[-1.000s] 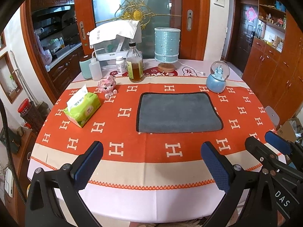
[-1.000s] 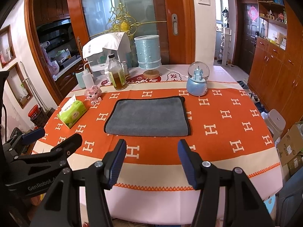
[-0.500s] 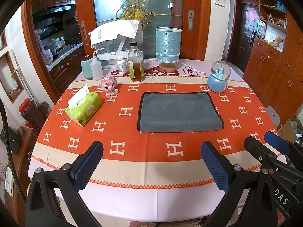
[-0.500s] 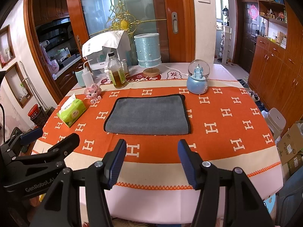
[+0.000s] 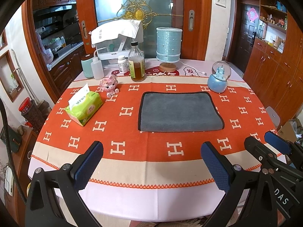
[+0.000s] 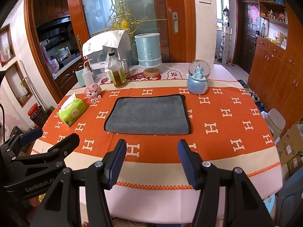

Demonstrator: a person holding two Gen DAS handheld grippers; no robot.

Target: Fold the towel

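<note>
The black left gripper [image 5: 151, 162] and right gripper [image 6: 152, 163], blue-padded jaws spread wide, hover at frame bottom over an orange H-patterned tablecloth [image 5: 121, 132] where the grey black-edged towel [image 5: 180, 111] lies flat mid-frame, wooden cabinets [image 5: 274, 71] at right.

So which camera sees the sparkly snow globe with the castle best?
The right wrist view. There the snow globe sits nearer the middle of the picture and looks bigger, so the little blue castle inside is clear. The left wrist view shows the whole globe too, but smaller and farther toward the right side, beyond the towel.
</note>
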